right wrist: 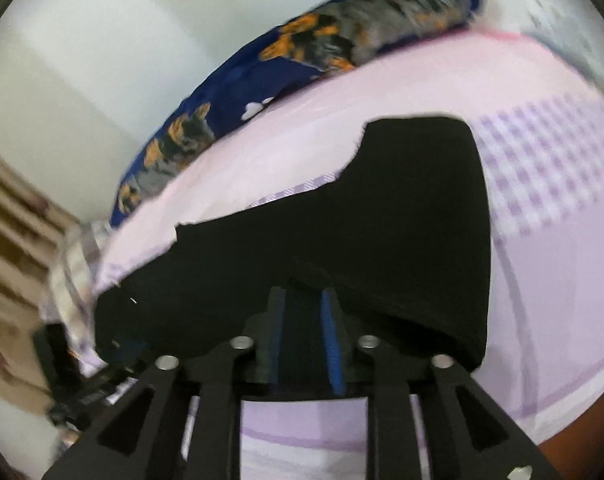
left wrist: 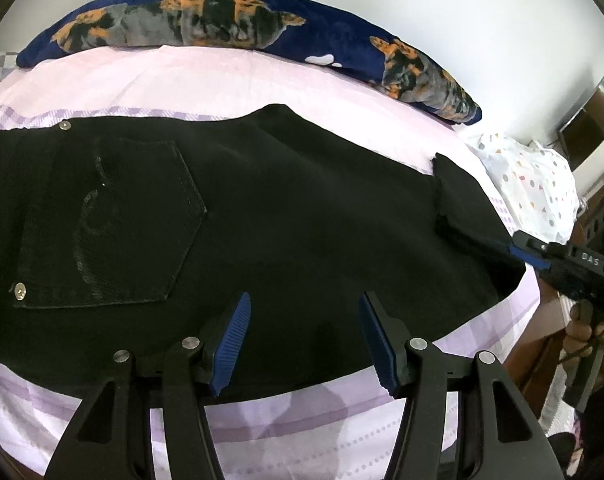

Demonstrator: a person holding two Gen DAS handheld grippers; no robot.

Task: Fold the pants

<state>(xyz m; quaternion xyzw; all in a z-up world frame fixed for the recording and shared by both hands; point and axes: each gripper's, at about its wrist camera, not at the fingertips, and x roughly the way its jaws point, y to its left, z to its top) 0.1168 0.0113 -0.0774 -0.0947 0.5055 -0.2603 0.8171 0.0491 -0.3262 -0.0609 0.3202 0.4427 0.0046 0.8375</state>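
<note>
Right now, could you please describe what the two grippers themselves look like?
Both the left gripper and the right gripper have black linkage fingers with silver pivot pins and ribbed blue pads. The right one's body bears white lettering, "DAS".

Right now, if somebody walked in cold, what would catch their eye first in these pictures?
The black pants spread across the pale lilac bedsheet, back pocket up. Behind them, against the wall, lies a navy pillow printed with orange and grey dogs. The left gripper hovers open over the near edge, while the right gripper is shut on a lifted fold at the pants' leg end.
</note>
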